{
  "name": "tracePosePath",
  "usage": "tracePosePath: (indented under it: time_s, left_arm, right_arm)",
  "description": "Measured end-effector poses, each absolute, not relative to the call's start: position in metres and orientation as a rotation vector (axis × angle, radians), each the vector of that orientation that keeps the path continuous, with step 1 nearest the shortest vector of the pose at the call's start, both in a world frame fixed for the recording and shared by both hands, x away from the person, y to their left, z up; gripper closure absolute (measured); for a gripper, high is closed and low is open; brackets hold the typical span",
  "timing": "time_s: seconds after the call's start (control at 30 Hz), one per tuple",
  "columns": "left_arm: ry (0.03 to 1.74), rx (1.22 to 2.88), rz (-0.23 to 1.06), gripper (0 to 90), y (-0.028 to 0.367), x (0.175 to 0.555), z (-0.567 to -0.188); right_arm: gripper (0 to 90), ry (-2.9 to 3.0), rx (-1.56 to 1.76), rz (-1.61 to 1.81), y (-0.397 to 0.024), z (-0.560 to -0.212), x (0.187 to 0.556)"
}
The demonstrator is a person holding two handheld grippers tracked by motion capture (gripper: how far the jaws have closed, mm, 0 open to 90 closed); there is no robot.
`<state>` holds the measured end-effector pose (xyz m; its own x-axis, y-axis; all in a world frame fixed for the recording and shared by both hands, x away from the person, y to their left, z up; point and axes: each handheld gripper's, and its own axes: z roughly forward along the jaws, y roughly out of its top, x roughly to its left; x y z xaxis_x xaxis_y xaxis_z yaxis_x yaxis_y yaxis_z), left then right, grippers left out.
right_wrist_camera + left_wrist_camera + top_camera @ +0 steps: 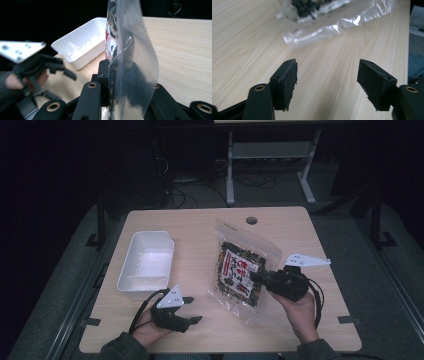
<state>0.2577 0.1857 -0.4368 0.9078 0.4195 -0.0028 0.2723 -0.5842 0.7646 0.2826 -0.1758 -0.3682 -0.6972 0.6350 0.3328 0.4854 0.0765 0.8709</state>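
A clear snack bag (239, 270) with dark contents and a red-and-white label is lifted at a tilt over the middle of the table. My right gripper (256, 277) is shut on its right edge. In the right gripper view the bag (130, 47) stands edge-on between the closed jaws of the right gripper (117, 70). My left gripper (194, 309) is open near the front edge, left of the bag and holding nothing. In the left gripper view, bare wood lies between the spread jaws of the left gripper (329, 75), and the bag's clear bottom edge (332, 27) is just beyond them.
An empty white rectangular tray (146, 262) sits on the left part of the wooden table (200, 230). A round cable hole (251, 220) is near the far edge. The floor behind holds desk legs and cables.
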Motion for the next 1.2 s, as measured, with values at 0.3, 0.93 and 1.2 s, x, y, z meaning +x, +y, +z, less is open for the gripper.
tracePosePath:
  time_s: [0.3, 0.93, 1.2]
  left_arm:
    - [0.499, 2.221, 0.254, 29.5, 0.198, 0.254, -0.434]
    - [0.465, 2.24, 0.264, 29.4, 0.216, 0.25, -0.435]
    - [0.469, 2.249, 0.255, 29.3, 0.219, 0.251, -0.437]
  right_arm:
    - [74.9, 2.073, 1.187, 1.681, -0.155, -0.352, 0.298]
    - [74.9, 2.048, 1.074, 1.716, -0.084, -0.317, 0.329]
    - [74.9, 2.04, 1.037, 1.748, -0.052, -0.309, 0.343]
